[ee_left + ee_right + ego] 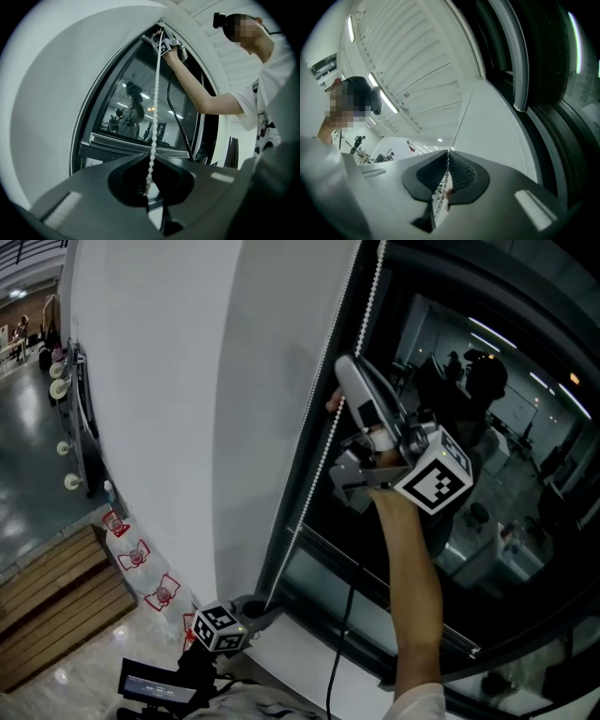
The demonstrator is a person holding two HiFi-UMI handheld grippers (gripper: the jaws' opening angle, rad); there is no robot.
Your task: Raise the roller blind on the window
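Along the window's left edge, the chain [314, 474] of the blind runs taut and nearly straight between your two tools, close beside the dark frame [281, 549]. The blind's cloth itself cannot be picked out in any view.

Your right hand-held gripper [347, 381] is up high, tilted upward. Its ribbed black pads are pressed together on the chain, and the beads run on toward the ceiling. Your left hand-held gripper [261, 606] sits low by the frame's bottom corner, level, with its smooth grey jaws pinched on the same strand. The left gripper view shows what looks like a second run of beads hugging the frame's curve further left.

Left of the chain you have a plain, matt white wall [159, 409], flat and bare, with free room in front of it. Right of the chain the frame's edge comes at once, then the glossy glass [506, 521], which mirrors ceiling lights and a figure. A pale crossbar [375, 570] cuts across the pane below your right forearm [412, 559], which reaches up in front of the glass. A thin black cable [343, 634] hangs from the right tool and crosses the lower pane down to the white sill [300, 657].

The chain is small, round, white beads on a thread. Each tool carries a cube with black-and-white square markers.
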